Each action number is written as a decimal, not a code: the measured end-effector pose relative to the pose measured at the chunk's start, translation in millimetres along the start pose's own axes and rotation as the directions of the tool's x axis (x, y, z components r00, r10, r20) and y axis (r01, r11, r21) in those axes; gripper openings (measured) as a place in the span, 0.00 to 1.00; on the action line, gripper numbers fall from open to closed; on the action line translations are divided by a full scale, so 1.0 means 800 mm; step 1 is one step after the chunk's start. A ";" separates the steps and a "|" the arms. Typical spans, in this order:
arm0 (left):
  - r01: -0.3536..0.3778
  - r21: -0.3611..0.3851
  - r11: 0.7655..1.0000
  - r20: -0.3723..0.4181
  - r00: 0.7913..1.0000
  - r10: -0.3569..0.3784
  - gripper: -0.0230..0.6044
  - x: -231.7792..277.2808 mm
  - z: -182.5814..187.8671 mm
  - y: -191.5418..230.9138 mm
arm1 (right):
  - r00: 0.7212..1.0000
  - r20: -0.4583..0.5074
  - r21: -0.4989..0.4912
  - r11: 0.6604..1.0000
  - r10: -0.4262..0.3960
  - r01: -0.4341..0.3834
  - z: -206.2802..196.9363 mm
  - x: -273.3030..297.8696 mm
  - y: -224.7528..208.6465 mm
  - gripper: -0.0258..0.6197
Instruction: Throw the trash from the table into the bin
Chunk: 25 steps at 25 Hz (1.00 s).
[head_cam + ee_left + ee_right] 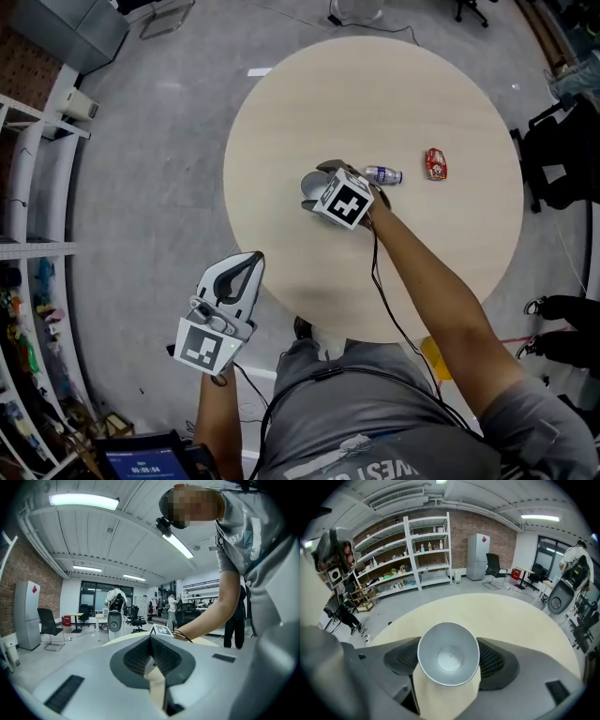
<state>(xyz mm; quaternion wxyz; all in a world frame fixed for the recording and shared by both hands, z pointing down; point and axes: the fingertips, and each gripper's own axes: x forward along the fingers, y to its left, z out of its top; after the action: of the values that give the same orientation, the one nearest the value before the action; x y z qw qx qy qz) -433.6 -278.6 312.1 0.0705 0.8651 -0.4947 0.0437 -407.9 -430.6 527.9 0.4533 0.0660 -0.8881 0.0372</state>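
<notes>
Right gripper (pixel 319 180) is down on the round surface (pixel 309 94). Its jaws are wide, pads against the sides of a grey cup (pixel 448 654) whose mouth faces my camera. A small bottle (pixel 382 174) lies just beside them and a red wrapper (pixel 435 163) a bit further along. Left gripper (pixel 248 262) hangs off the surface edge, jaws together, nothing in them.

Grey shirt (pixel 394 448), near edge — white letters, partly cut off, seemingly "WEST"; tablet screen (pixel 141 461), near left — print too small to read; nothing else legible
</notes>
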 end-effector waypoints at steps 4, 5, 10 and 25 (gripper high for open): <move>0.035 0.028 0.999 0.043 0.998 -0.036 0.11 0.001 0.010 -0.005 | 0.990 0.106 0.014 0.995 -0.095 0.095 0.028 -0.053 0.003 0.62; 0.043 0.036 0.998 0.057 0.997 -0.045 0.11 -0.001 0.014 -0.008 | 0.984 0.136 0.017 0.993 -0.119 0.118 0.037 -0.071 0.008 0.62; 0.087 0.093 0.992 0.143 0.985 -0.100 0.11 -0.023 0.055 -0.027 | 0.936 0.272 0.047 0.975 -0.224 0.219 0.081 -0.179 0.055 0.62; 0.370 0.289 0.883 0.361 0.812 -0.458 0.11 -0.073 0.179 -0.138 | 0.720 0.355 0.189 0.800 -0.596 0.569 0.106 -0.469 0.225 0.62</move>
<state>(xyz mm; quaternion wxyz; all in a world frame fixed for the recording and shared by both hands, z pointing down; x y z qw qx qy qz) -367.5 -197.4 154.0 -0.1191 0.9434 -0.2896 -0.1089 -284.8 -232.0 172.9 0.2495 0.3628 -0.8931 -0.0918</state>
